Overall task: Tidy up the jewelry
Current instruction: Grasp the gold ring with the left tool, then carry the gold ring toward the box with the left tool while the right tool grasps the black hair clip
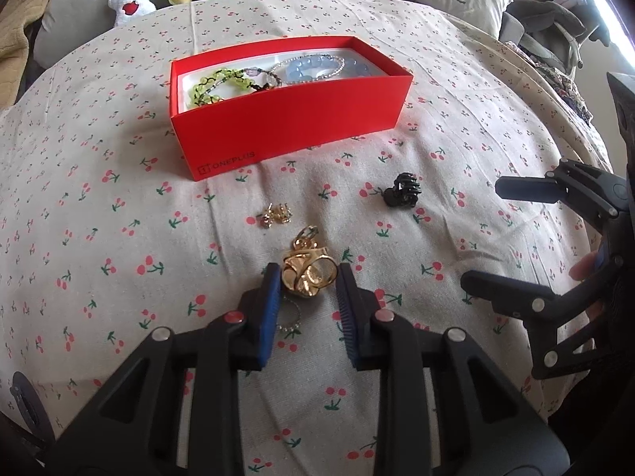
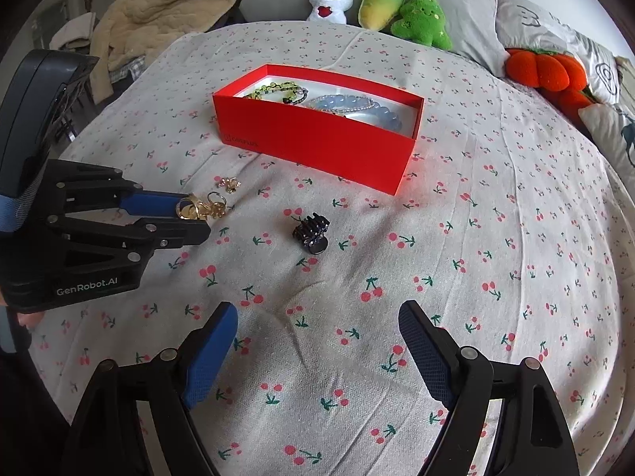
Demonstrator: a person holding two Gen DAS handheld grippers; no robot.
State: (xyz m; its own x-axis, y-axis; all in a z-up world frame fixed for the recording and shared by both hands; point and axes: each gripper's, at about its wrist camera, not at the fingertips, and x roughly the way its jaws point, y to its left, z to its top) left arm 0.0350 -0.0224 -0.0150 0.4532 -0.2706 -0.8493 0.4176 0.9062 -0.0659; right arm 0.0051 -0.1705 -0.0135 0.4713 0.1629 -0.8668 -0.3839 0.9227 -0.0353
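Left gripper [image 1: 307, 277] low over the cherry-print sheet [image 1: 119, 277], jaws narrowed on the gold ring cluster [image 1: 307, 277]; both blue pads touch its sides. Small gold earrings [image 1: 276, 214] just beyond, to the left. Red box [image 1: 293, 127] farther off, bracelets inside. Black hair claw [image 2: 311, 232] lies centre. Right gripper [image 2: 317, 341] jaws wide, holding nothing; claw well beyond the fingertips.

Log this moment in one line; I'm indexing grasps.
left gripper: closing around gold jewelry | right gripper: open, empty | box: holds bracelets
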